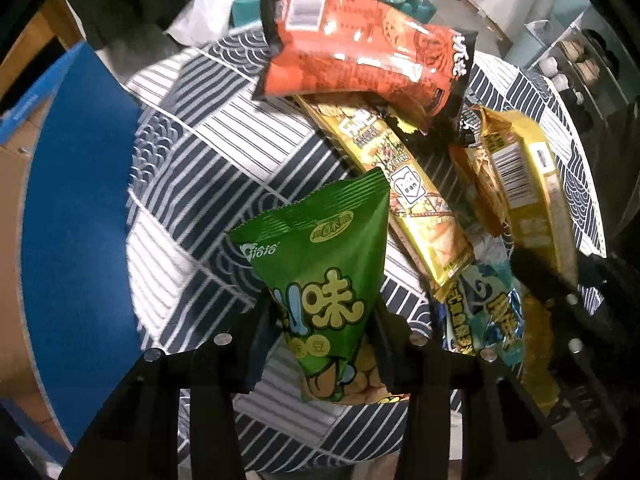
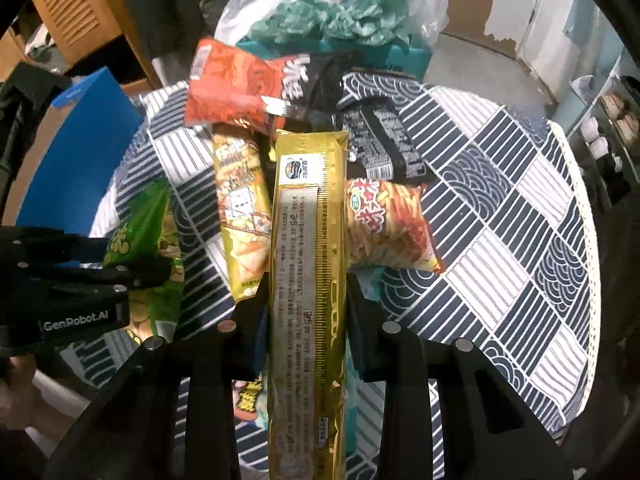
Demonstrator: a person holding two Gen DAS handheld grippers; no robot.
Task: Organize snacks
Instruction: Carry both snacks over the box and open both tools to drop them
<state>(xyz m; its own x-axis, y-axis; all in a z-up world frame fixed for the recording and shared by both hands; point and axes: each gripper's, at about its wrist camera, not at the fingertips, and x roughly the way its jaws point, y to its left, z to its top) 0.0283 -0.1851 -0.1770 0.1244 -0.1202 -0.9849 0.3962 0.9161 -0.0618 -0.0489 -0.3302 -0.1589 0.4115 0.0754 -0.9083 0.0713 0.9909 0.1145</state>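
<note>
The left gripper (image 1: 322, 318) is matte black plastic, with two flat, blocky fingers (image 1: 256, 344) rising from ribbed black arms studded with round silver screw heads. The right gripper (image 2: 306, 308) has the same black build, the same blocky fingers (image 2: 362, 320) and the same silver screws. Seen from the right wrist camera, the left gripper's housing carries white "GenRobot.AI" lettering.

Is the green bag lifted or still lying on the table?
Lifted: the left tongs pinch the green bag near its lower half, and it stands clear above the tablecloth.
</note>
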